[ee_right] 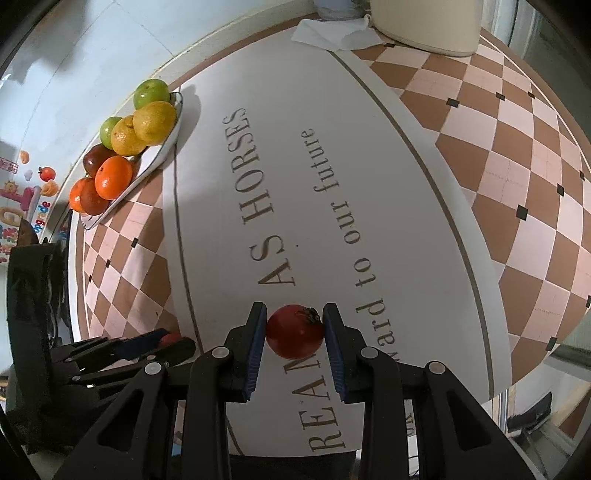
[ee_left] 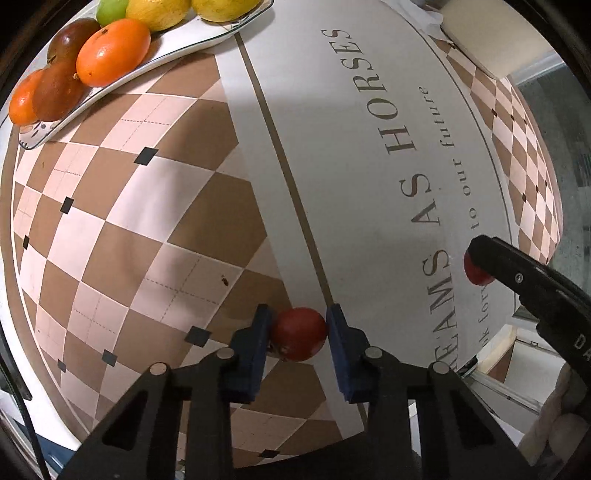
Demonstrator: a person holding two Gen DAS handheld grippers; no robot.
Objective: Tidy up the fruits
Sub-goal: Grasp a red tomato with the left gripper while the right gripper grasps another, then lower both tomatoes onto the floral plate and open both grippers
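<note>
My left gripper [ee_left: 299, 325] is shut on a small red fruit [ee_left: 300, 334] and holds it above the checkered tablecloth. My right gripper [ee_right: 294, 323] is shut on a red tomato-like fruit [ee_right: 294, 331] with a dark stem, above the white printed band. In the left wrist view the right gripper [ee_left: 480, 258] shows at the right with its red fruit [ee_left: 474, 271]. In the right wrist view the left gripper [ee_right: 162, 341] shows at lower left. A white plate [ee_right: 162, 151] at the far left holds oranges [ee_right: 112, 177], yellow citrus [ee_right: 154, 122], green apples [ee_right: 150, 92] and dark red fruit [ee_right: 96, 157].
The plate [ee_left: 122, 79] sits at the table's far left corner against a white wall. A cream container [ee_right: 424, 22] and a white tissue [ee_right: 332, 35] stand at the far edge. The table edge drops off at the right [ee_right: 535, 354].
</note>
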